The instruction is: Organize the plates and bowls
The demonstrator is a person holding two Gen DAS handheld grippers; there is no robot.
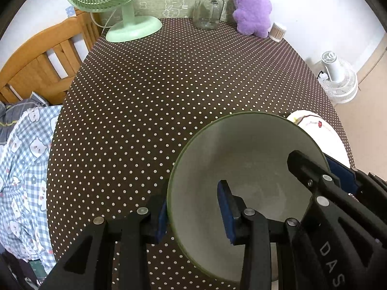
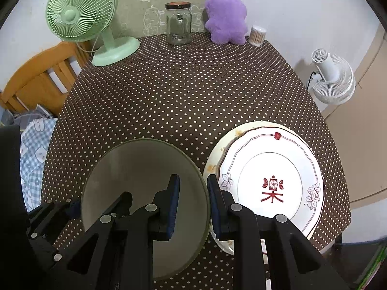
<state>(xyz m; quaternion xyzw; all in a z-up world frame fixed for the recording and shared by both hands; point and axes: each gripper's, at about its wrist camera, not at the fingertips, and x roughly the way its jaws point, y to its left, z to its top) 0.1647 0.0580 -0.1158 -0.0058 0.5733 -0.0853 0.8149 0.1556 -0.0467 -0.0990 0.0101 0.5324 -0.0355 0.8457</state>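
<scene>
A pale green bowl (image 1: 246, 169) (image 2: 140, 169) sits at the near side of the polka-dot table. My left gripper (image 1: 193, 207) straddles the bowl's left rim, one blue pad outside and one inside, with a gap to the wall. My right gripper (image 2: 193, 205) straddles the bowl's right rim in the same way; it also shows in the left wrist view (image 1: 321, 169). A white plate with red and floral decoration (image 2: 273, 183) lies on a larger soiled plate (image 2: 215, 166) just right of the bowl; their edge shows in the left wrist view (image 1: 314, 125).
At the table's far side stand a green desk fan (image 2: 96, 24), a glass jar (image 2: 178, 24), a purple plush toy (image 2: 226, 17) and a cotton-swab tub (image 2: 258, 35). A wooden bed frame (image 1: 41, 55) with bedding is left; a white floor fan (image 2: 331, 79) is right.
</scene>
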